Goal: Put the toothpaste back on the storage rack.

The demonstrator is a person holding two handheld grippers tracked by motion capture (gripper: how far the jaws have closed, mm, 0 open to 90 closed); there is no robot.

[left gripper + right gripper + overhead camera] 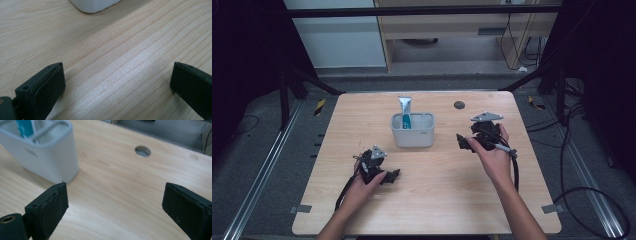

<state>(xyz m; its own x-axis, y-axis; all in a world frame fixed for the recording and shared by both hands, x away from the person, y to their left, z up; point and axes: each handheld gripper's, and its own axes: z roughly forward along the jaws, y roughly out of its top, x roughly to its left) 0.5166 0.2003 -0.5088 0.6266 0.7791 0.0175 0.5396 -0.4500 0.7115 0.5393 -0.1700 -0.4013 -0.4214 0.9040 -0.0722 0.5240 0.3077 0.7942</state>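
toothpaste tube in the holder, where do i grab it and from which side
Grip the flat crimped end of the toothpaste tube, the part standing above the white holder. Come straight down from above, with the tongs closing across its thin faces: the holder's walls block any side approach lower down. The right tongs, open and beside the holder, look best placed.

Around our wooden table (427, 200)

We see its round cable hole (459, 105), black cables (592, 200) on the floor, and a pale cabinet (452, 30) behind.

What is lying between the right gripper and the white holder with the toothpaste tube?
Nothing: in the high view the wooden table is bare between the right gripper and the white holder, where the toothpaste tube stands. The right gripper view shows the same.
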